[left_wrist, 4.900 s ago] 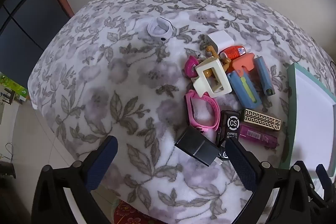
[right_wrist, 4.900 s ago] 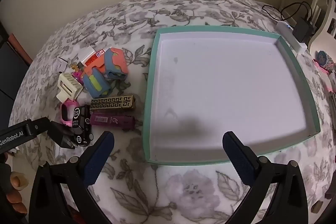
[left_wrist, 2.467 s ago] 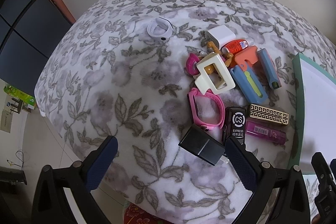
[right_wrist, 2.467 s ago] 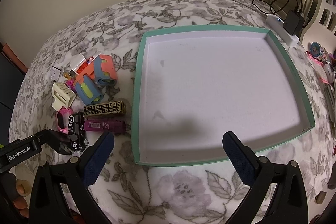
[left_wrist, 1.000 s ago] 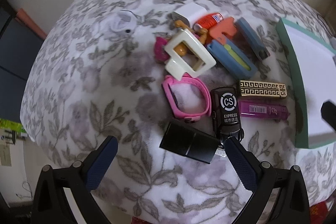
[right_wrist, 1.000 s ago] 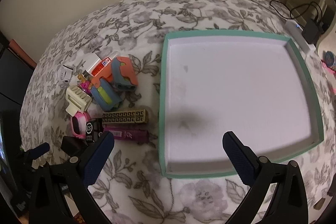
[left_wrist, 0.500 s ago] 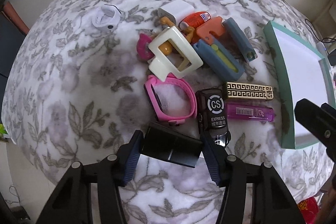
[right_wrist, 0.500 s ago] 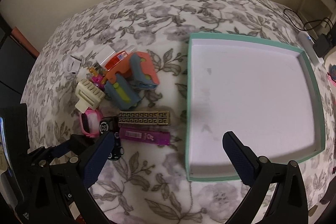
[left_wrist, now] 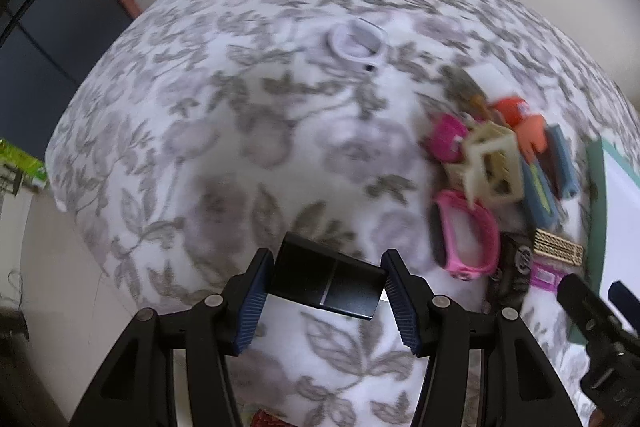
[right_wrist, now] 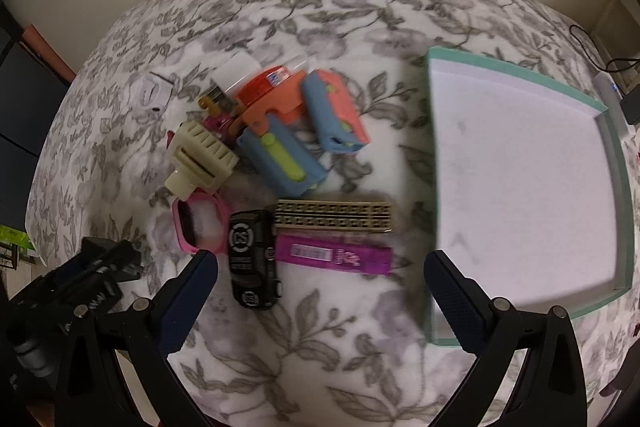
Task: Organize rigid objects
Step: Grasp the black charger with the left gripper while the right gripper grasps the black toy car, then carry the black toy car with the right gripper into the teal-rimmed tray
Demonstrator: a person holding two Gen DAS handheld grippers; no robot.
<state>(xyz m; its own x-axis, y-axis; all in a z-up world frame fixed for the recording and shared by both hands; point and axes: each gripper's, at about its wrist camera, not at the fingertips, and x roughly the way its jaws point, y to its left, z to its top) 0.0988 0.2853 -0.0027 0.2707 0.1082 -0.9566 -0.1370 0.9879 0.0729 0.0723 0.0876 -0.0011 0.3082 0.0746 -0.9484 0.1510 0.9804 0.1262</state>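
In the left wrist view our left gripper (left_wrist: 326, 291) sits at the bottom centre of the frame, narrowed onto a black box (left_wrist: 326, 281), with both blue pads pressing its two ends. The box hangs above the flowered bedspread (left_wrist: 240, 131), left of the pile of small things at the right edge, where a pink band (left_wrist: 466, 241) lies nearest.

In the right wrist view our right gripper (right_wrist: 320, 291) is wide apart and holds nothing. Between its fingers lie a black toy car (right_wrist: 252, 259) and a purple lighter (right_wrist: 334, 255). The green tray (right_wrist: 434, 195) fills the right of the frame.
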